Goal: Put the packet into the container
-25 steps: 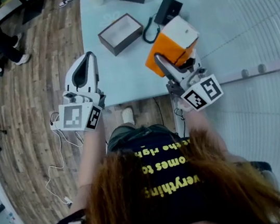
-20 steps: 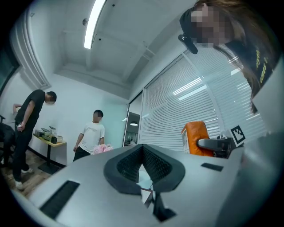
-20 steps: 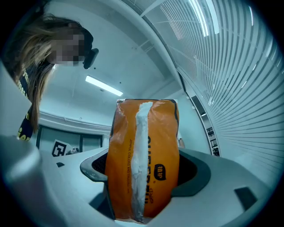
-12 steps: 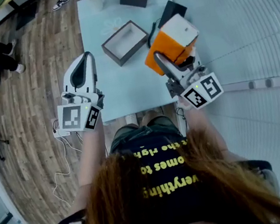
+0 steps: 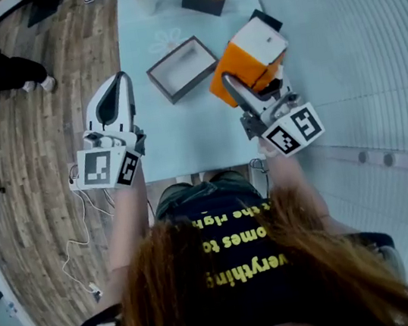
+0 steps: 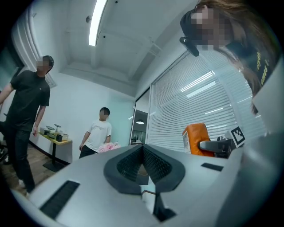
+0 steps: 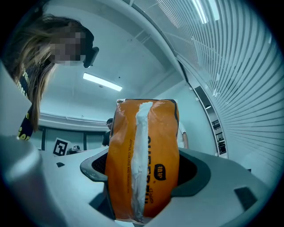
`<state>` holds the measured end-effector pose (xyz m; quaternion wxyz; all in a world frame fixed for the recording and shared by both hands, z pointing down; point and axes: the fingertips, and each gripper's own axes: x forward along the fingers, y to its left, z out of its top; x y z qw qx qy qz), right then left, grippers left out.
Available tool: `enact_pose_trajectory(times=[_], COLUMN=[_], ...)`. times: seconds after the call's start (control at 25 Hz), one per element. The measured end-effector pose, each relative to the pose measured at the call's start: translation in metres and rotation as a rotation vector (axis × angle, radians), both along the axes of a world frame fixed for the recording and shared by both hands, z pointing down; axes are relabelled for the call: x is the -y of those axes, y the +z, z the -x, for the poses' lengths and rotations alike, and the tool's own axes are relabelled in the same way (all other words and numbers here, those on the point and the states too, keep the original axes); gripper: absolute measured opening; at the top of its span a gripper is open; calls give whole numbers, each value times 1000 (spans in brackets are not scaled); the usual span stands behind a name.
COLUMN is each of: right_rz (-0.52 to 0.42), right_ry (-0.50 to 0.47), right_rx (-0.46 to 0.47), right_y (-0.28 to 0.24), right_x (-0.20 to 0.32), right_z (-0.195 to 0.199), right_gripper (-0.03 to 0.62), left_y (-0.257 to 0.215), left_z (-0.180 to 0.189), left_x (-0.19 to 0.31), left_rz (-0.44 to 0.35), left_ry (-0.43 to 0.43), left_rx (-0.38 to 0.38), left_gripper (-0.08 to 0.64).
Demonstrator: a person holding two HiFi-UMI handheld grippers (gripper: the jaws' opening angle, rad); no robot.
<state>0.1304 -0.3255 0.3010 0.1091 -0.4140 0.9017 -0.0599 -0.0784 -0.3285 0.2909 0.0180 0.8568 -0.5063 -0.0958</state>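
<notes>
- The right gripper (image 5: pixel 235 89) is clamped on the orange packet (image 5: pixel 247 64). In the right gripper view, the right gripper (image 7: pixel 142 179) has a jaw pressed against each flank of the packet (image 7: pixel 143 155), which stands up out of the jaws with its white seam facing the camera.
- The move turns on one relation: the open container (image 5: pixel 182 68) sits on the bench (image 5: pixel 184 134) at about 9 o'clock from the packet, near but apart. The packet is in the air, not yet over the opening.
- Seen from the head view, the packet's long axis runs roughly 8 to 2 o'clock — much like the container's long sides, so I judge little turning is needed.
- The left gripper (image 5: pixel 117 88) has its jaws together on nothing, as the left gripper view confirms (image 6: pixel 143 165). The container lies at its 3 o'clock, but the loaded right gripper is nearer.
- Hard to make out: neither gripper view shows the container. The packet hides most of a black thing (image 5: pixel 267 19) at its 1 o'clock, and the jaws hide the packet's lower end.
</notes>
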Motion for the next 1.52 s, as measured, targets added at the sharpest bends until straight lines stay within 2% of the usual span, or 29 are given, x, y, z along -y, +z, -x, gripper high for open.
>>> enact_pose_trajectory(times=[0.36,0.64,0.76,0.92,1.08,1.52], right_rz=[32,57,56,50,20,-156], right_ry=[-126,-196,-216,-281,-384,-777], right_rx=[-37,-91,-145,-287,-506,-1106], right_y=[13,31,39,59,87,179], right_x=[35,53,62,74,82,90], right_z=[-5,12,19,36,56,95], right_gripper=[383,383,383,383,383,383], left_y=[-1,10,13,12,17,30], left_z=[-16,-10,-6,2,10,34], left_x=[13,13,18,21,21,15], left_rz=[-11,21,29,30,39,69], left_ry=[-87,-113,-110,-104,-111,-152], left_rx=[-4,4,10,17,18,12], left_gripper=[2,2,2,2,2,2])
